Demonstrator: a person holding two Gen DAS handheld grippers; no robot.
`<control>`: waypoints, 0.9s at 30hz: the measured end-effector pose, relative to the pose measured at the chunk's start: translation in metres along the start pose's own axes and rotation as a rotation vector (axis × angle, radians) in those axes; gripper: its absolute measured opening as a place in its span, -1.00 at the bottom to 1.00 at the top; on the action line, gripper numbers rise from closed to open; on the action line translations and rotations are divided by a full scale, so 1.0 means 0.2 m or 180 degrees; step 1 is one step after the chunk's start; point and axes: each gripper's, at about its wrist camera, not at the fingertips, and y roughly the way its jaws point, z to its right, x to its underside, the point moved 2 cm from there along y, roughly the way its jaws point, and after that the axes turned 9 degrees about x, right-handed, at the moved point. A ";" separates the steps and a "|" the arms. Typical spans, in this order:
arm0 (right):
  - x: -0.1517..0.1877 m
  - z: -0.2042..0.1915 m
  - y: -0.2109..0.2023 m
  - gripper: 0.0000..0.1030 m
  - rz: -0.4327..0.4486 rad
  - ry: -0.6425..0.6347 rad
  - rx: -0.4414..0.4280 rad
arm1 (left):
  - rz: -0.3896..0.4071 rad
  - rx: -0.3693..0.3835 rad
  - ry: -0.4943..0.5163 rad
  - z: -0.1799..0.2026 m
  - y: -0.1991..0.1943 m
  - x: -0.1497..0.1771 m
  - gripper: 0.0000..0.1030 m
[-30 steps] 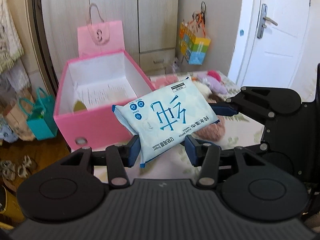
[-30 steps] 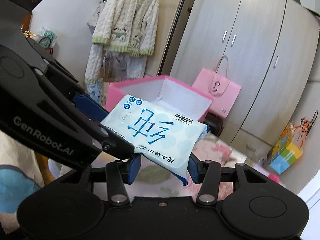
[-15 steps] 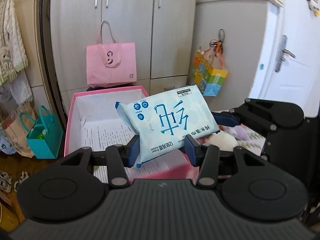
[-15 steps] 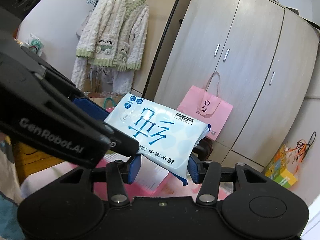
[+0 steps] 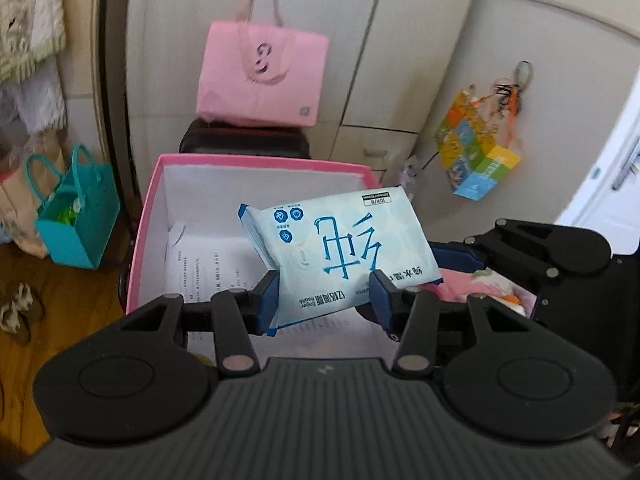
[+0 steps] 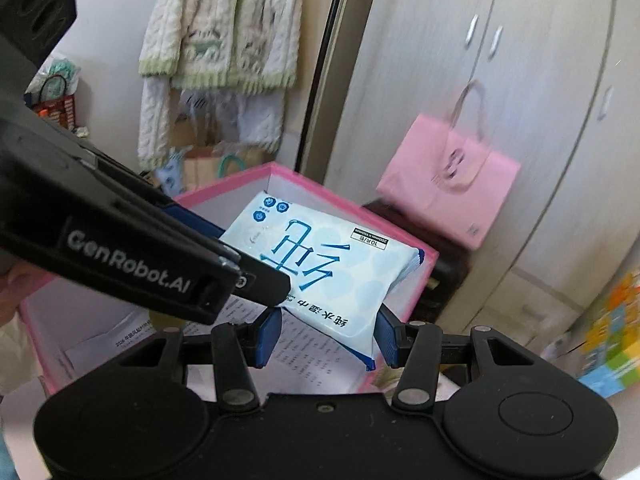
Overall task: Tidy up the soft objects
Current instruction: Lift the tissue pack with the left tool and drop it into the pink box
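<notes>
"GenRobot.AI" runs in white along the left gripper (image 6: 256, 264); the wet-wipes pack (image 6: 324, 264) bears large blue Chinese characters, upside down.

The wipes pack (image 5: 340, 252) hides part of the pink box (image 5: 148, 216) floor; the pink bag (image 6: 448, 196) is motion-blurred.

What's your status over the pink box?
Left gripper and right gripper both clamp the pale-blue wet-wipes pack. Pack above open pink box. Printed paper sheet inside; nothing blocking.
</notes>
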 end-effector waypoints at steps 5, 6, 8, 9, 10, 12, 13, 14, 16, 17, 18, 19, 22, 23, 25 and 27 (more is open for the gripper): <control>-0.05 0.03 0.16 0.12 -0.0201 0.0092 -0.0204 | -0.0114 -0.0108 -0.0169 -0.09 0.12 -0.07 -0.10; -0.05 0.03 0.19 0.12 -0.0260 0.0074 -0.0239 | -0.0102 -0.0149 -0.0219 -0.11 0.13 -0.08 -0.10; -0.05 0.02 0.23 0.15 -0.0378 -0.0024 -0.0274 | -0.0147 -0.0227 -0.0291 -0.15 0.17 -0.07 -0.08; -0.03 0.00 0.24 0.15 -0.0428 -0.0153 -0.0224 | -0.0150 -0.0296 -0.0314 -0.16 0.17 -0.06 -0.08; -0.02 -0.01 0.23 0.16 -0.0388 -0.0219 -0.0139 | -0.0123 -0.0362 -0.0243 -0.15 0.16 -0.05 -0.08; 0.01 -0.02 0.17 0.17 -0.0312 -0.0312 -0.0172 | -0.0051 -0.0472 -0.0088 -0.13 0.11 -0.04 -0.06; 0.03 -0.02 0.13 0.18 -0.0279 -0.0311 -0.0209 | -0.0042 -0.0488 -0.0034 -0.12 0.10 -0.04 -0.05; 0.03 -0.02 0.09 0.19 -0.0249 -0.0292 -0.0229 | -0.0039 -0.0477 0.0004 -0.11 0.08 -0.03 -0.04; 0.04 -0.01 0.03 0.19 -0.0221 -0.0241 -0.0274 | -0.0043 -0.0431 0.0049 -0.08 0.03 -0.02 -0.04; 0.05 0.00 0.00 0.20 -0.0211 -0.0201 -0.0315 | -0.0044 -0.0423 0.0076 -0.06 0.01 -0.02 -0.03; 0.05 0.01 -0.03 0.20 -0.0203 -0.0160 -0.0355 | -0.0042 -0.0429 0.0108 -0.04 -0.02 -0.01 -0.03; 0.05 0.02 -0.07 0.20 -0.0199 -0.0098 -0.0406 | -0.0046 -0.0436 0.0155 -0.02 -0.04 0.00 -0.03; 0.05 0.07 -0.15 0.20 -0.0174 0.0067 -0.0512 | -0.0052 -0.0417 0.0252 0.05 -0.13 0.03 -0.03; 0.04 0.08 -0.18 0.20 -0.0159 0.0115 -0.0549 | -0.0039 -0.0417 0.0296 0.07 -0.16 0.04 -0.02; 0.05 0.10 -0.25 0.20 -0.0144 0.0212 -0.0634 | -0.0014 -0.0414 0.0389 0.13 -0.23 0.07 0.00; 0.06 0.10 -0.30 0.20 -0.0142 0.0269 -0.0707 | 0.0006 -0.0375 0.0478 0.19 -0.29 0.10 0.03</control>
